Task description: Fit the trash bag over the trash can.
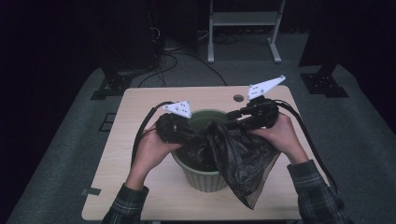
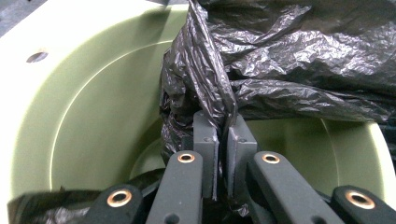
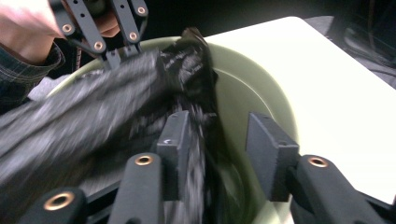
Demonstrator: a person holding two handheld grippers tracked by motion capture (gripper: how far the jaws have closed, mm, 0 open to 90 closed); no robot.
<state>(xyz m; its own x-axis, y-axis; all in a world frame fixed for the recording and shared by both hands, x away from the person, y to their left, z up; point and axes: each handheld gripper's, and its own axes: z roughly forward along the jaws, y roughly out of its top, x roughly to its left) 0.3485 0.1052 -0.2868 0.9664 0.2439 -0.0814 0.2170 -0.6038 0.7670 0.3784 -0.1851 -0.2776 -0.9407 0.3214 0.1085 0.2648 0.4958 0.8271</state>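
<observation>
A pale green bin (image 1: 203,179) stands upright in the middle of the table. A crumpled black plastic bag (image 1: 243,163) hangs over its rim and down its front right side. My left gripper (image 1: 187,135) is at the bin's left rim. In the left gripper view it (image 2: 223,128) is shut on a fold of the bag (image 2: 289,70) above the bin's inside (image 2: 93,116). My right gripper (image 1: 236,122) is at the right rim. In the right gripper view its jaws (image 3: 219,133) stand apart, with the blurred bag (image 3: 93,116) lying against one jaw only, over the bin (image 3: 252,79).
The light wooden table (image 1: 140,140) has a small round hole (image 1: 238,98) behind the bin. Cables trail from both grippers off the table's sides. A white stand (image 1: 243,18) and dark equipment bases (image 1: 109,86) are on the grey floor beyond.
</observation>
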